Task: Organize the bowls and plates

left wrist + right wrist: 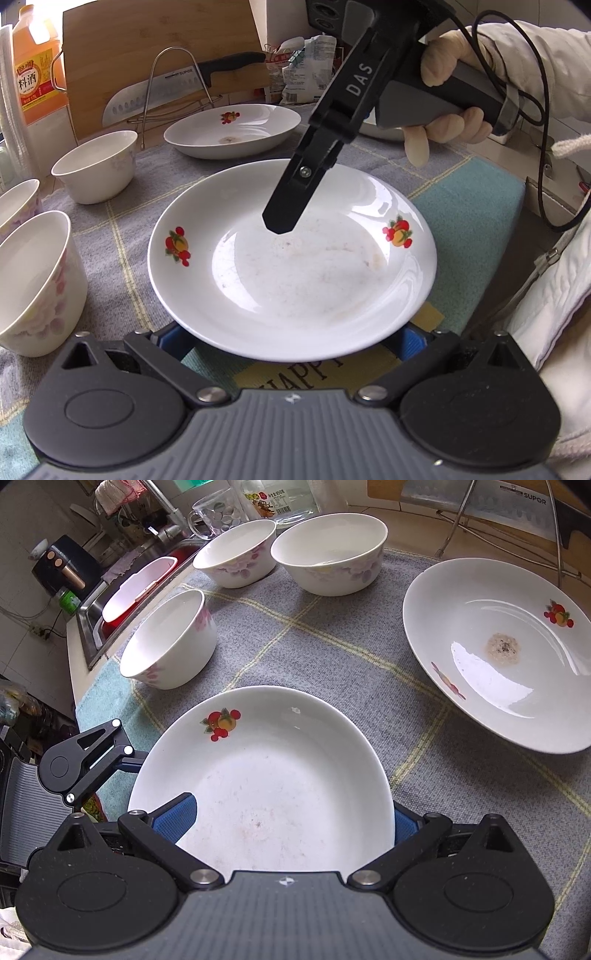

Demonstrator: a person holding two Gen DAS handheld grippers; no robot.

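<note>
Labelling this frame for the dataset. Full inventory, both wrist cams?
near plate: 1, white with fruit print, on the cloth between both grippers
far plate: 1, white, fruit print, residue at centre, right of the cloth
bowls: 3, white with pink flowers, left and back of the cloth
cloth: 1, grey check, covers the counter
knife: 1, steel with black handle, against the cutting board
wire rack: 1, metal, behind the far plate
bottle: 1, orange, back left
left gripper: blue pads astride the near plate's rim
right gripper: one finger over the near plate
gloved hand: holds the right gripper
</note>
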